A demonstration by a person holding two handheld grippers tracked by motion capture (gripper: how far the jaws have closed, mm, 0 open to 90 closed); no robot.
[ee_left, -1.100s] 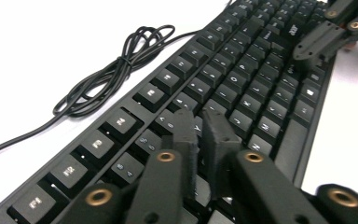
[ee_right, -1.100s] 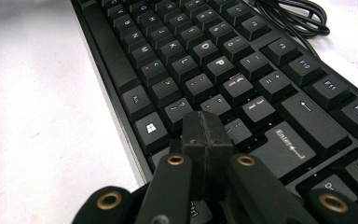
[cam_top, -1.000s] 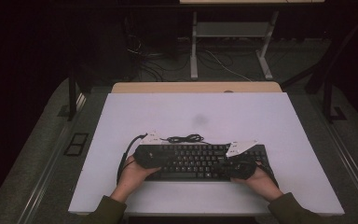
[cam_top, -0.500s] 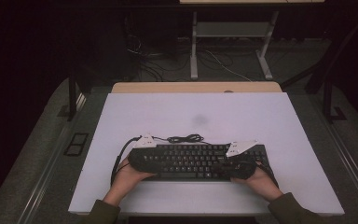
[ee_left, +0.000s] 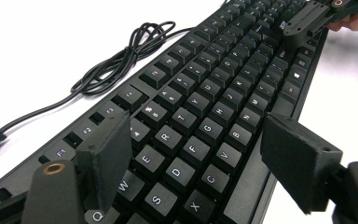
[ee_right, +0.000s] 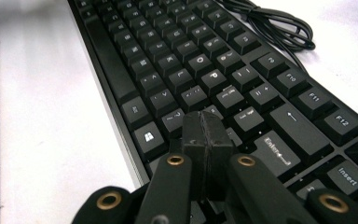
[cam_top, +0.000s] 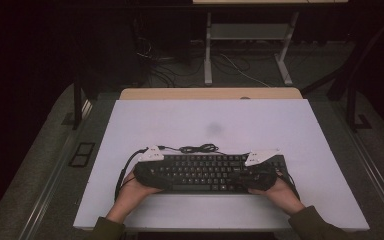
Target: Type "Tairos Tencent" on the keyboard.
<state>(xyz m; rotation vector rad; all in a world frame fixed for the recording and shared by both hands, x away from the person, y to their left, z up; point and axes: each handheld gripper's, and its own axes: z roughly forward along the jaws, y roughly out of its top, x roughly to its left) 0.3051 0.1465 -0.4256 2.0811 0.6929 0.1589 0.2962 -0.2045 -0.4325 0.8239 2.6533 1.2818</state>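
At the left end of the black keyboard (cam_top: 207,172) the left gripper (ee_left: 196,154) hangs just over the keys with its jaws spread wide, one above the number row and the other past the front edge near the B key, holding nothing. The keyboard lies flat across the near part of the white counter (cam_top: 260,122), its coiled cable (cam_top: 200,148) bunched just behind it. At the right end, the right gripper (ee_right: 204,135) has its jaws pressed together with nothing between them, tips over the keys beside Enter.
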